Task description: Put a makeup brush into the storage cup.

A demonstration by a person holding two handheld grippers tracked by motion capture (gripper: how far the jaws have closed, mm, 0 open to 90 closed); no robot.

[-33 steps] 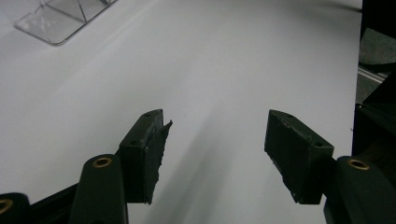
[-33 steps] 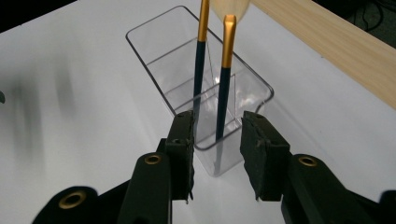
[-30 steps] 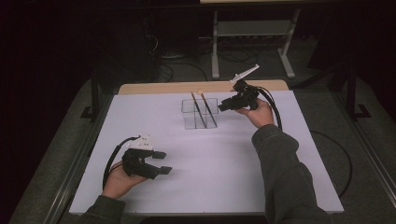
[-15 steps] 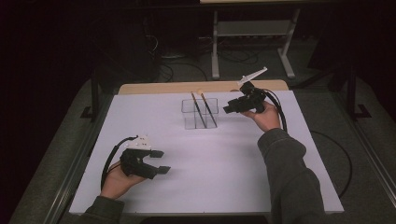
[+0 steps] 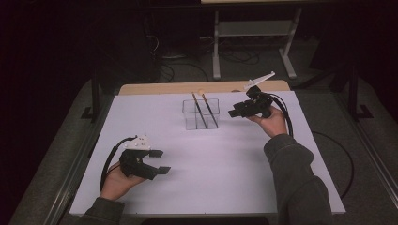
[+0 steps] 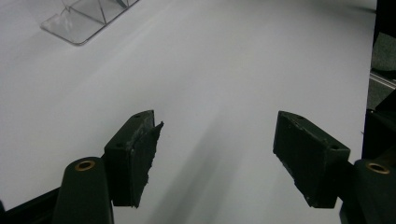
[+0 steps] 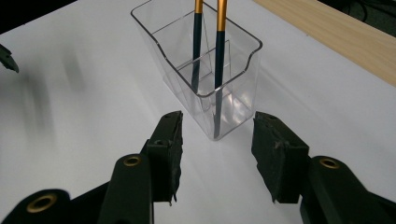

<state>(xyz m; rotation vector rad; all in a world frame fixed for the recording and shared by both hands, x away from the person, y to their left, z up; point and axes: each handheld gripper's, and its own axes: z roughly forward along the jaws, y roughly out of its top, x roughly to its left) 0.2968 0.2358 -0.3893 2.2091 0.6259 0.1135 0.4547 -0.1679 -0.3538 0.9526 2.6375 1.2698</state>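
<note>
Both pairs of jaws stand wide apart with nothing between them. From the high view, my left gripper (image 5: 157, 161) rests low at the near left of the white table (image 5: 225, 178), my hand wrapped around its body and its cable looping back toward my sleeve. My right gripper (image 5: 234, 112) is lifted at the far right, its jaws pointing left toward the clear plastic holder (image 5: 202, 119), just beside it but not touching. The holder stands upright near the far middle of the table, and two dark brushes (image 5: 204, 108) with gold bands lean in it, their tips toward the far edge.

Along my left gripper (image 6: 215, 154), the two black pads frame bare white tabletop; a corner of the clear holder (image 6: 79, 23) shows at the upper left, well apart.

Along my right gripper (image 7: 217, 149), the jaws are spread on either side of the holder's (image 7: 233, 93) near end, which sits a little beyond the tips. Its inside is split by thin partitions. The two brushes (image 7: 219, 60) stand side by side in it, dark blue handles down, gold bands up. A strip of wooden table edge (image 7: 336, 32) runs at the upper right.
</note>
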